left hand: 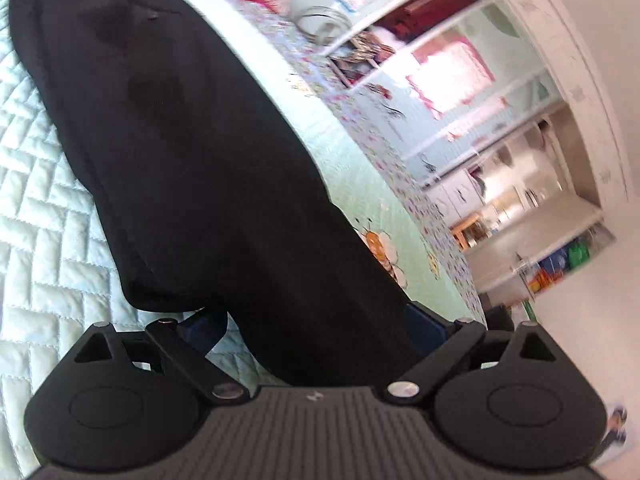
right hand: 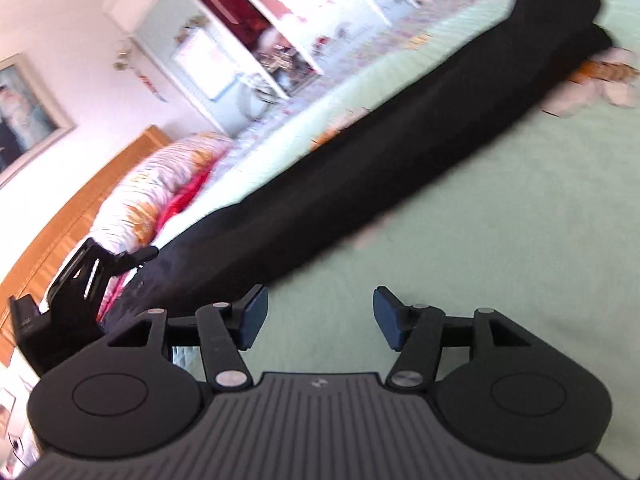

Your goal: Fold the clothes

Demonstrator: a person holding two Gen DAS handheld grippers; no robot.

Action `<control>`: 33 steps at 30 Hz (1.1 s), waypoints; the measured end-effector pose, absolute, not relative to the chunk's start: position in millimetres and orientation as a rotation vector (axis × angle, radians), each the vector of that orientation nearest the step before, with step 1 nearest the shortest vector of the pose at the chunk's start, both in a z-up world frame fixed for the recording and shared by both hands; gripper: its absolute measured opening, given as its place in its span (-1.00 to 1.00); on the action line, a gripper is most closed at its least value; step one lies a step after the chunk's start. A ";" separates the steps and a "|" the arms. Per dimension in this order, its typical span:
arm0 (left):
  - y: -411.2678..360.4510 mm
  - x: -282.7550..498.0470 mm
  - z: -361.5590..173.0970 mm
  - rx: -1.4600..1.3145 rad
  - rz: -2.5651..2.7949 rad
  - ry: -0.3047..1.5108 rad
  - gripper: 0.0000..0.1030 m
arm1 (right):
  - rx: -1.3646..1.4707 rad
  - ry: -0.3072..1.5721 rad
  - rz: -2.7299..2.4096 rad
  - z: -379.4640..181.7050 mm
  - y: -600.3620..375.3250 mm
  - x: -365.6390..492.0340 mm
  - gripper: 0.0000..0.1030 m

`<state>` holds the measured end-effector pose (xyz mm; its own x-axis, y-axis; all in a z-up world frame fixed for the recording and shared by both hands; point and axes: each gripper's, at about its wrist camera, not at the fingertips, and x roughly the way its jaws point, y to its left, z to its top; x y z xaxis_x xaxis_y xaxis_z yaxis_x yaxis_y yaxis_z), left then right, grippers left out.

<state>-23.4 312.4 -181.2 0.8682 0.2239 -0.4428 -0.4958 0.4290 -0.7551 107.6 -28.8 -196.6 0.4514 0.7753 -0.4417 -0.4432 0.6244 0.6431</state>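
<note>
Bedroom, both handheld grippers over the bed (right hand: 500, 280).

Garment: a long black garment (left hand: 192, 152), most likely trousers folded lengthwise, lies stretched across the pale green bedspread (left hand: 360, 184). In the right wrist view it runs as a narrow dark band from the lower left to the upper right, its far end near the opposite edge of the bed. Part of it also rests on a white quilted cover (left hand: 40, 220), seen at the left of the left wrist view.

Left gripper (left hand: 316, 328): jaws spread wide, blue pads at either side of the near end of the black cloth. The cloth sits between the fingers and drapes over the gripper's front; the pads are well apart, so no pinch is visible. The left pad (left hand: 208, 330) is partly hidden by fabric.

Right gripper (right hand: 320, 318): jaws open, nothing between them, only bare green bedspread below. It sits just beside the garment's near long edge, not touching it. The left gripper's body shows at the left margin of this view, at the garment's near end.

Surroundings: a flowered pillow (right hand: 160, 176) with something red (right hand: 180, 204) beside it at the wooden headboard (right hand: 72, 216); white shelving (left hand: 460, 80) against the wall; a framed picture (right hand: 24, 108). Both views are motion-blurred.
</note>
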 end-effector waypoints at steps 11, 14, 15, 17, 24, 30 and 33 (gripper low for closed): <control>343.0 -32.7 -154.2 -1.216 0.337 0.328 0.94 | 0.433 0.817 0.782 -163.9 -42.3 82.1 0.22; 346.5 -26.8 -155.2 -1.201 0.334 0.399 0.94 | 0.416 0.825 0.787 -157.1 -41.3 80.0 0.22; 346.0 -25.9 -155.1 -1.190 0.333 0.407 0.94 | 0.417 0.855 0.803 -157.1 -33.3 86.0 0.22; 344.5 -24.5 -154.2 -1.173 0.324 0.399 0.94 | 0.414 0.894 0.839 -157.9 -17.7 97.2 0.22; 348.3 -12.4 -156.3 -1.258 0.325 0.308 0.97 | 0.503 0.981 0.906 -176.1 15.0 134.2 0.22; 362.4 -22.5 -158.5 -1.325 0.251 0.342 0.96 | 0.592 1.068 1.168 -184.6 76.9 164.3 0.22; 372.7 -29.5 -151.7 -1.336 0.230 0.399 0.96 | 0.463 1.018 1.275 -181.9 111.3 156.9 0.22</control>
